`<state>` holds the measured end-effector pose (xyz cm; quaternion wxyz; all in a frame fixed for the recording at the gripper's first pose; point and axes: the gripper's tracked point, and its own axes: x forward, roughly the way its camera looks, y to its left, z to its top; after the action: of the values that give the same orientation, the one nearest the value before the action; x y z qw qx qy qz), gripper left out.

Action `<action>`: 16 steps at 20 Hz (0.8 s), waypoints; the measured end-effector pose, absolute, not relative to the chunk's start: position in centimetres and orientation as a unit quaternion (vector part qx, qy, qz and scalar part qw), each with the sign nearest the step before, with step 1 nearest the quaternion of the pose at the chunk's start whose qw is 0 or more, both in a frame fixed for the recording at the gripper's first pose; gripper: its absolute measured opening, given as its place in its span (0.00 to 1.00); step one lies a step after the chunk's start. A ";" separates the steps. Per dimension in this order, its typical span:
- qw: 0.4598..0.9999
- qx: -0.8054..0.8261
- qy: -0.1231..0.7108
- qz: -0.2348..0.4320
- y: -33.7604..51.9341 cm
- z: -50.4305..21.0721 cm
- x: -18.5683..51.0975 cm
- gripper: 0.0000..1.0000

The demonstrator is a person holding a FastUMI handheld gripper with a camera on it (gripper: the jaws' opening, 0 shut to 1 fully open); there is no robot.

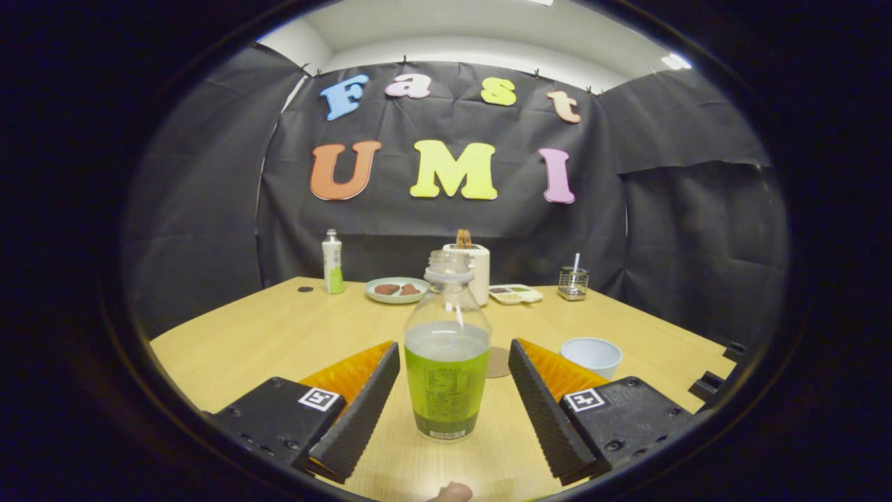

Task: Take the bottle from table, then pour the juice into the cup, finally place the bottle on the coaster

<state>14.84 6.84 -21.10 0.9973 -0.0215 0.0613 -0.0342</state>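
Step one is being done: the juice bottle is being taken from the desk. The bottle is standing upright between the jaws, which are being held wide open, with neither finger touching it. Next, the jaws likely need to be closed on the green part, then the bottle lifted. The cup is waiting just beyond the right finger, and the round coaster is lying just behind the bottle.

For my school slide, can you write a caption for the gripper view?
Open hand-held gripper straddles the juice bottle on the table; coaster and cup wait beyond.
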 end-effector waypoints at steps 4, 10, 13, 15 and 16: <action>0.997 -0.036 0.063 -0.042 6.5 -22.6 16.7 1.00; 0.995 -0.071 0.057 -0.043 7.0 -23.3 17.8 0.88; 0.996 -0.048 0.064 -0.034 6.9 -23.2 17.5 0.83; 0.997 -0.013 0.075 -0.015 7.6 -23.0 17.2 0.83; 0.997 0.006 0.074 -0.011 7.5 -22.5 16.8 0.82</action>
<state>16.83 7.53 -22.45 0.9972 0.0061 0.0735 -0.0105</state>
